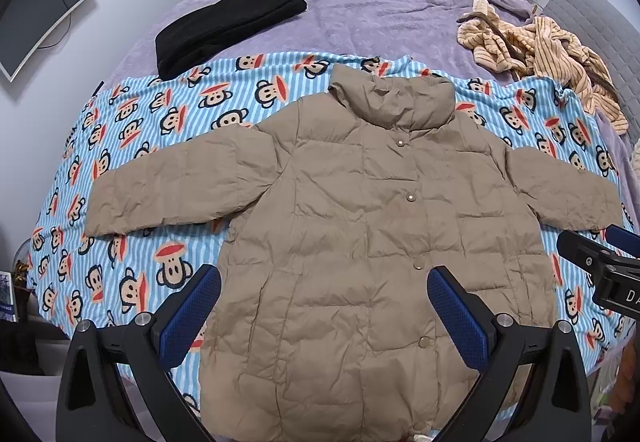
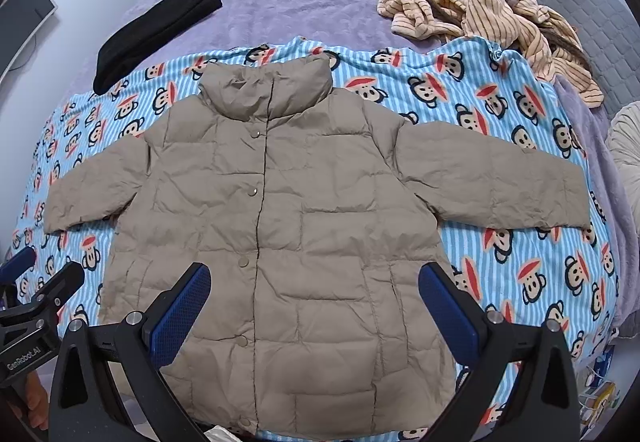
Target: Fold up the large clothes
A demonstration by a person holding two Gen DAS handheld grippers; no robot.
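Observation:
A tan puffer jacket (image 1: 352, 210) lies flat and buttoned on a blue monkey-print blanket (image 1: 132, 146), collar away from me and both sleeves spread sideways. In the right wrist view the same jacket (image 2: 288, 202) fills the middle of the blanket (image 2: 520, 262). My left gripper (image 1: 324, 306) hovers open above the jacket's lower front, its blue pads wide apart. My right gripper (image 2: 314, 302) hangs open above the lower hem area with nothing between its fingers. Each gripper shows at the other view's edge: the right gripper (image 1: 600, 266) and the left gripper (image 2: 36, 282).
A folded black garment (image 1: 224, 26) lies on the purple bedspread (image 1: 380, 2) at the back left. A crumpled orange striped garment (image 1: 540, 50) sits at the back right beside a grey headboard (image 1: 600, 42). A monitor (image 1: 40, 6) stands left of the bed.

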